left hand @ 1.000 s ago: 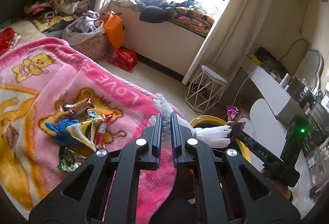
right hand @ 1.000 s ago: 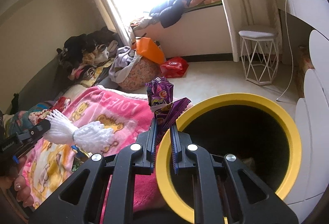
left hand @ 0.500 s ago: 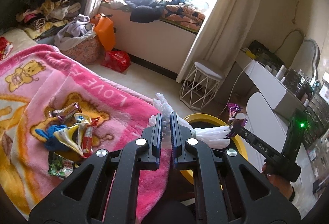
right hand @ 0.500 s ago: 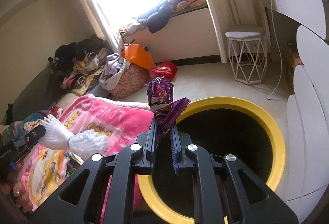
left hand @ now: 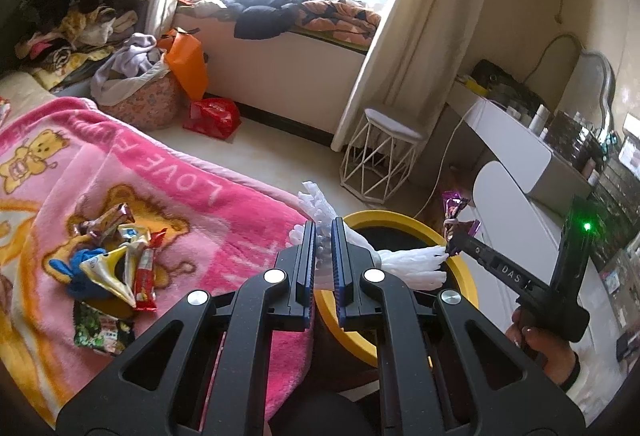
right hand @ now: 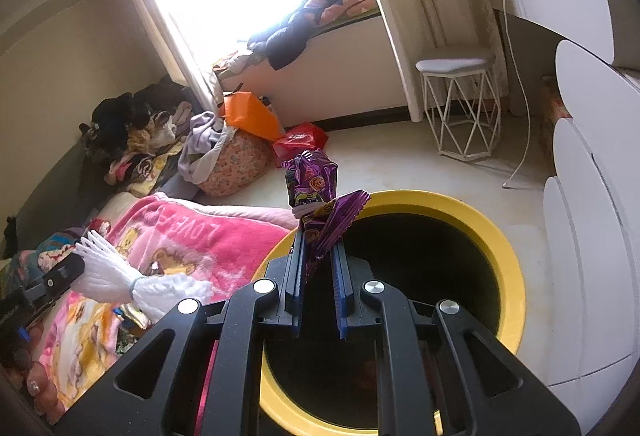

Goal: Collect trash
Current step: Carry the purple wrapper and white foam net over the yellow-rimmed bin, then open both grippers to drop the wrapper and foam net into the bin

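My right gripper holds a purple snack wrapper over the left rim of a yellow-rimmed black bin; its jaws have parted a little and the wrapper leans on the left finger. My left gripper is shut on a white crinkled plastic wrapper, held above the bin's near rim. In the left wrist view the right gripper with the purple wrapper hangs over the bin's far side. Several more wrappers lie on the pink blanket.
The bin stands on the floor against the bed's edge. A white wire stool and a white cabinet stand close to the bin. A laundry basket, orange bag and red bag sit by the window wall.
The right gripper has moved further over the bin opening and its jaws have opened slightly around the purple wrapper. The left gripper drifted right toward the bin, still holding the white wrapper.
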`<state>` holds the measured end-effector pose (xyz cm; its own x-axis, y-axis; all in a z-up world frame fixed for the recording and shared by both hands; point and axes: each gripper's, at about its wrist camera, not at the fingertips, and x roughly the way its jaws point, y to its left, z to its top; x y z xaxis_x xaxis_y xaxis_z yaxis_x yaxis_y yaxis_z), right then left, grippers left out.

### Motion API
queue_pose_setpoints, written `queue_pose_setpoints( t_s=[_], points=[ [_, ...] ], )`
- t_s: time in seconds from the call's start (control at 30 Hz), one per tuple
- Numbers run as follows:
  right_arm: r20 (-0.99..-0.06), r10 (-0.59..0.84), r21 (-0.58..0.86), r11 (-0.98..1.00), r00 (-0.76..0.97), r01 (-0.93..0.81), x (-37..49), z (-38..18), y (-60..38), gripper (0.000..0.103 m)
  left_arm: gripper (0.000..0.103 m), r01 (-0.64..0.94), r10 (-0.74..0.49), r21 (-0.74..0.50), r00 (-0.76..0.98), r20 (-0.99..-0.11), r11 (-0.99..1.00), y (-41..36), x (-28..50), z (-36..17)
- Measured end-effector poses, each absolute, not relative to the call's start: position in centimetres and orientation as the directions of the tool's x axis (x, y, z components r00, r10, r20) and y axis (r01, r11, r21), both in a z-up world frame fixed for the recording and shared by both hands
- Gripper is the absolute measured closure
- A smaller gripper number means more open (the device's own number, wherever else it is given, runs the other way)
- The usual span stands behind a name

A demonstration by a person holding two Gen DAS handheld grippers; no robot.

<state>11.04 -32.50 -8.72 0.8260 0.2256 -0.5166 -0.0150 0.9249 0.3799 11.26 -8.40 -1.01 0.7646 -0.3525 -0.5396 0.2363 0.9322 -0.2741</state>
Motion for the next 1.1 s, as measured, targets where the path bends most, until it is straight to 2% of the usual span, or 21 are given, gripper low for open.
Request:
queue_pose_setpoints(
  t_s=[1.1],
  points=[
    [-0.592, 0.162, 0.367, 0.927, 0.790, 0.084, 11.4, -11.3, -36.5, 0.091, 0.098, 0.389, -0.384, -0.147, 0.652, -0.654, 0.909, -17.5, 13.0, -6.6]
  ],
)
